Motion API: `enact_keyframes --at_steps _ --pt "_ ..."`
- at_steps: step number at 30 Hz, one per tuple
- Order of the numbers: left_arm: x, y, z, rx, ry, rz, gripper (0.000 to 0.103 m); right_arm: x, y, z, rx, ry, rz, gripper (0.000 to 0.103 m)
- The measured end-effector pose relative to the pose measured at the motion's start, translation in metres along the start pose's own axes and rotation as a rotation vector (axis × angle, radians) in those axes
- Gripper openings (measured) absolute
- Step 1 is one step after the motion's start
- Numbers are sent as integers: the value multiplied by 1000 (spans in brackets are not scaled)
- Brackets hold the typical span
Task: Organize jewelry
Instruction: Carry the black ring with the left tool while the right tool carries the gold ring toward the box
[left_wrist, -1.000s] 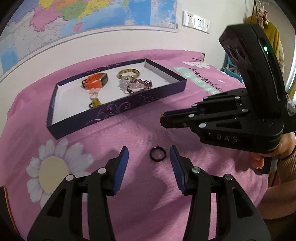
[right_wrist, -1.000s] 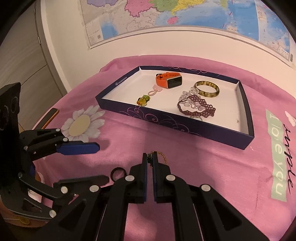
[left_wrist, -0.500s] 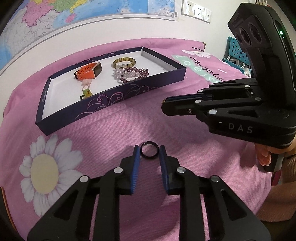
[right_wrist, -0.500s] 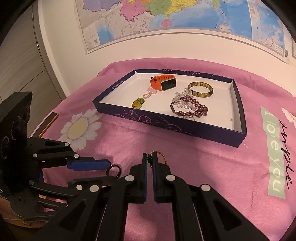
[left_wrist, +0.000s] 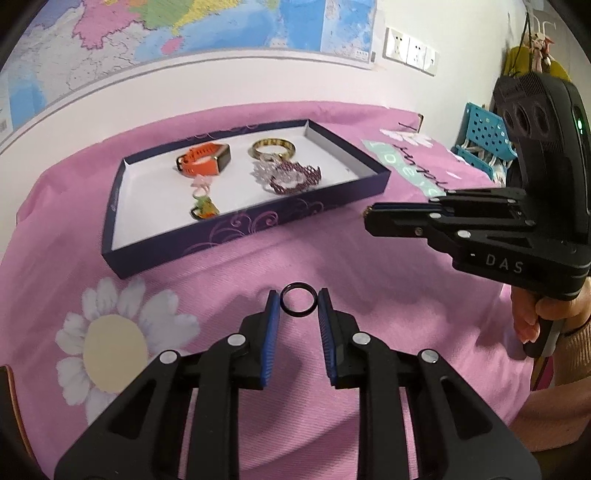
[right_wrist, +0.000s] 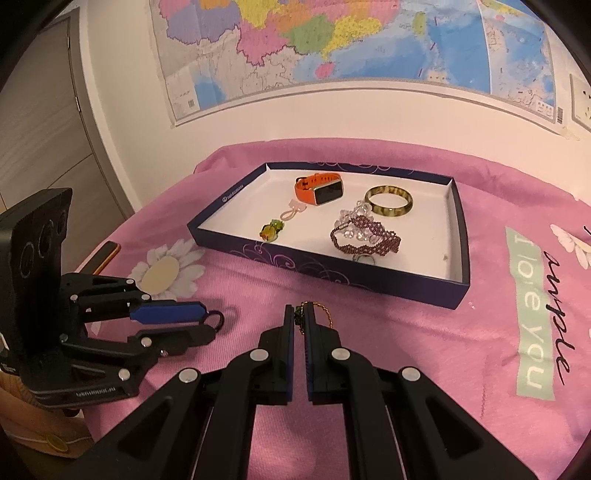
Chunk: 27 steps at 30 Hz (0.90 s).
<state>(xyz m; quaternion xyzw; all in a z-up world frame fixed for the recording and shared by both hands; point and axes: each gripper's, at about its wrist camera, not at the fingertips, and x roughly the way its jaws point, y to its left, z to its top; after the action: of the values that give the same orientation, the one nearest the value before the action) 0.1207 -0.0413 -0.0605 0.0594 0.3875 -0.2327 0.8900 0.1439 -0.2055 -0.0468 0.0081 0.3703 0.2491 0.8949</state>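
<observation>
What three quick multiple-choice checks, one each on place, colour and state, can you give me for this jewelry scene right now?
1. Where is the black ring?
A. In the tray
B. Between the pads of the left hand-held gripper
C. On the daisy print

2. What colour is the strap of the smartwatch in the navy tray?
A. Orange
B. Green
C. White

3. How is the right hand-held gripper?
A. Wide open, nothing in it
B. Shut on the gold chain
C. Shut on the bangle

Answers:
1 B, the ring sits squeezed between the blue pads, over the pink cloth.
2 A, the strap is bright orange in both views.
3 B, its jaws are nearly together with the chain and a small dark piece pinched at the tips.
</observation>
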Motion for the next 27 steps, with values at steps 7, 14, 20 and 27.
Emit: enact_keyframes --at_steps 7,14,20,27 --pt "-8 7 8 -10 -38 22 21 -4 5 3 -32 -20 -12 4" --pt "-13 14 16 -15 -64 36 21 -5 3 7 -31 -33 -14 4" --pt "-15 18 23 -16 -84 44 21 -7 2 14 -33 -43 -19 4" --pt "-15 21 29 -14 -95 52 21 -8 0 20 -38 -52 -22 4"
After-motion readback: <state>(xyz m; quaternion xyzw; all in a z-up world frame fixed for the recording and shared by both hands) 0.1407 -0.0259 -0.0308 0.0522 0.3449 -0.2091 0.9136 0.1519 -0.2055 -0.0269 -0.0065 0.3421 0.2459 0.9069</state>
